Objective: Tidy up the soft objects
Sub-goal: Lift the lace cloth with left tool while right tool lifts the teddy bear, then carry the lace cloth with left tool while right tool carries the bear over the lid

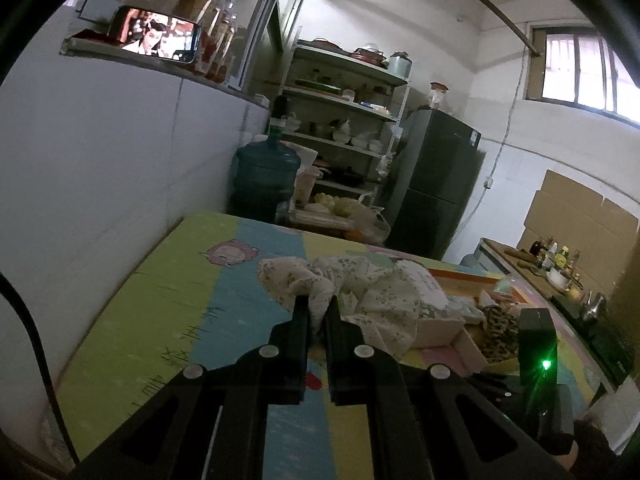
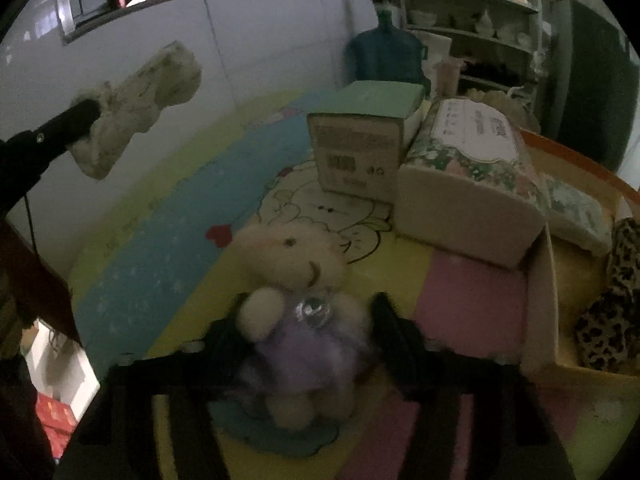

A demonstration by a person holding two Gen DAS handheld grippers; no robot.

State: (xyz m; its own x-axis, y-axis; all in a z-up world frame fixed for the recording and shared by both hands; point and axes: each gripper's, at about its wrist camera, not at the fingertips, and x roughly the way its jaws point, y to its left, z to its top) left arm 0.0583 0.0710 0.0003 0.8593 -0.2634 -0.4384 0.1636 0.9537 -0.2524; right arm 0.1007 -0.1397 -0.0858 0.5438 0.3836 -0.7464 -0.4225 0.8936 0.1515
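Labels: the green-topped carton (image 2: 362, 148) is showing a barcode and printed lines on its near face, too blurred to read. The floral tissue pack (image 2: 472, 160) is carrying a white label panel with illegible text. The colourful play mat (image 1: 168, 304) is bearing handwritten dark characters along its green band, not readable, plus cartoon figures and a red heart.

Left gripper (image 1: 316, 304): its 2 jaws are standing nearly together, pinching a fold of the floral cloth (image 1: 320, 284). In the right wrist view this cloth (image 2: 136, 108) is hanging off the mat, clamped at the tip of the left gripper (image 2: 86, 114), with the white wall behind it.

Right gripper (image 2: 308, 312): its 2 jaws are sitting partly apart, 1 on each side of the plush bear (image 2: 296, 304). The bear, cream with a purple garment, is lying on the mat near the carton. The fingers are flanking its arms; whether the pads are pressing on it cannot be told, since the frame is blurred.

A leopard-print fabric (image 2: 608, 320) is lying in the cardboard tray (image 2: 540, 304) at the right.
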